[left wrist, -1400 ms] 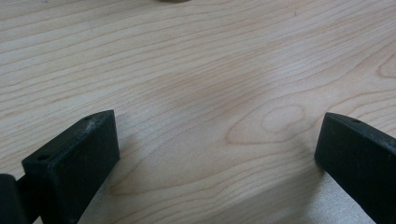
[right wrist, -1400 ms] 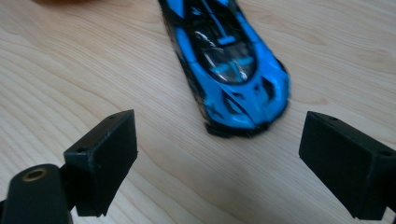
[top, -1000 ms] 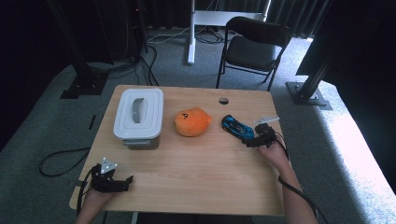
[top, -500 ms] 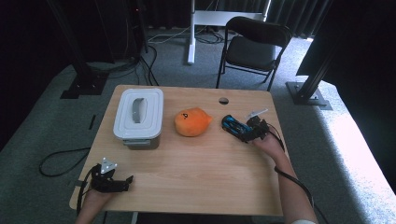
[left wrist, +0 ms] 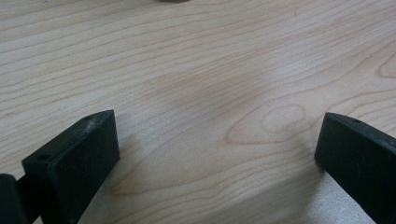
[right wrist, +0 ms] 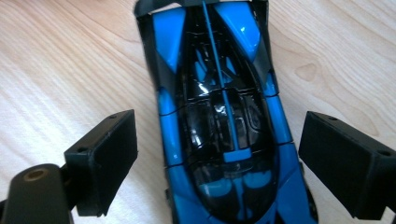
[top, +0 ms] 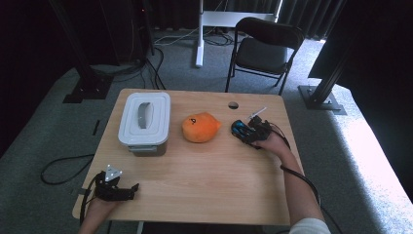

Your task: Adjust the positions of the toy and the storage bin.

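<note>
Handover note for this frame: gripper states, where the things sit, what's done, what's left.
Right gripper: open, jaws on either side of the blue toy car, not closed on it.
Left gripper: open, nothing between its jaws, over bare table at the near left corner.
The car lies on the table right of the orange plush toy; the white lidded box is further left.
Done: the approach.
Left: probably close and lift.

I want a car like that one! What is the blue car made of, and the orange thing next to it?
The blue car looks like hard plastic, maybe painted metal: its glossy shell shows bright glints and sharp panel lines. The orange thing looks like a soft plush toy, matte and rounded with no shine, though it is too small to be sure.
</note>
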`<state>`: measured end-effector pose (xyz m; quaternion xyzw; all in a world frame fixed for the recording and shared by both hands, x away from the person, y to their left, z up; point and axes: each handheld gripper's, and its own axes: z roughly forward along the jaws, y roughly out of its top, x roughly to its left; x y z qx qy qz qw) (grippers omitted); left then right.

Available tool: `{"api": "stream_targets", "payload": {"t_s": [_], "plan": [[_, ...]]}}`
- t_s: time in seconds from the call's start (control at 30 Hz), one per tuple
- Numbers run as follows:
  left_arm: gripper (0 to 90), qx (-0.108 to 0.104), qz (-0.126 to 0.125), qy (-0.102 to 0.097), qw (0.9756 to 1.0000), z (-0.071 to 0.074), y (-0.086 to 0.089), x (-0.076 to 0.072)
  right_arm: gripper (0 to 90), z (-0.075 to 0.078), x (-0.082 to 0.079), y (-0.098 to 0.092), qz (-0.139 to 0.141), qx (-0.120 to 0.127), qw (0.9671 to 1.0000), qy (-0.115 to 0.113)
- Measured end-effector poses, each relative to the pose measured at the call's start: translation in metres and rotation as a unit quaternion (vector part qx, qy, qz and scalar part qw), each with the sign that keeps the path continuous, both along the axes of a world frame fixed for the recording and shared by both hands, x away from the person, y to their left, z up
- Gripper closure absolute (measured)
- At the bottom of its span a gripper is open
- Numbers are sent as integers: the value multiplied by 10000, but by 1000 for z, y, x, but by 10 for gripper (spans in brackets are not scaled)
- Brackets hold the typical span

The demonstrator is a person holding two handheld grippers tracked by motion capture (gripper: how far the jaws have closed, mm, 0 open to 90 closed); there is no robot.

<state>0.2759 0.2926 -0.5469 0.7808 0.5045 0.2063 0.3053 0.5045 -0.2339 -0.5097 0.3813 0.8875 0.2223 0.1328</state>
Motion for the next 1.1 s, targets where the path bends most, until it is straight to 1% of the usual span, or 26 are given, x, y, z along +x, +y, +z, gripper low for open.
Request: {"api": "stream_targets", "payload": {"t_s": [0.03, 0.2, 0.23, 0.27, 0.33, 0.4, 0.47, 0.53, 0.57, 0.67, 0.77, 0.9, 1.0, 1.03, 1.1], "plan": [[3, 0, 0, -2, 10000, 0, 0, 0, 112, -1, 1, 0, -6, -42, 10000, 4], [3, 0, 0, -1, 10000, 0, 0, 0, 114, -6, 6, -3, -75, -34, 9999, 121], [3, -1, 2, -1, 10000, 0, 0, 0, 114, -8, 6, -3, -79, -16, 9998, 173], [3, 0, 0, 0, 10000, 0, 0, 0, 144, -9, 6, -4, -94, -36, 9999, 139], [3, 0, 2, -1, 10000, 0, 0, 0, 174, -11, 7, -5, -48, 29, 9998, 207], [3, 0, 0, 0, 10000, 0, 0, 0, 174, -13, 6, -5, -28, 23, 9998, 184], [3, 1, 0, -1, 10000, 0, 0, 0, 174, -13, 6, -5, 30, 5, 10000, 84], [3, 1, 1, -1, 10000, 0, 0, 0, 176, -14, 5, -5, 55, 9, 10000, 60], [3, 1, 1, 0, 10000, 0, 0, 0, 183, -14, 5, -7, 151, 46, 9999, -6], [3, 1, 0, -1, 10000, 0, 0, 0, 183, -15, 6, -9, 104, 172, 9998, 51], [3, 1, 0, -1, 10000, 0, 0, 0, 179, -17, 6, -12, -25, 328, 9993, 160], [3, 0, 2, -1, 10000, 0, 0, 0, 185, -16, 6, -10, -112, 286, 9993, 192], [3, -2, 14, -4, 10000, 0, 0, 0, 233, -14, 2, -8, -181, 253, 9992, 243], [3, -2, 14, -4, 10000, 0, 0, 0, 237, -13, 1, -8, -201, 260, 9990, 297], [3, -3, 14, -3, 10000, 0, 0, 0, 238, -13, 0, -9, -240, 242, 9989, 307]]}}
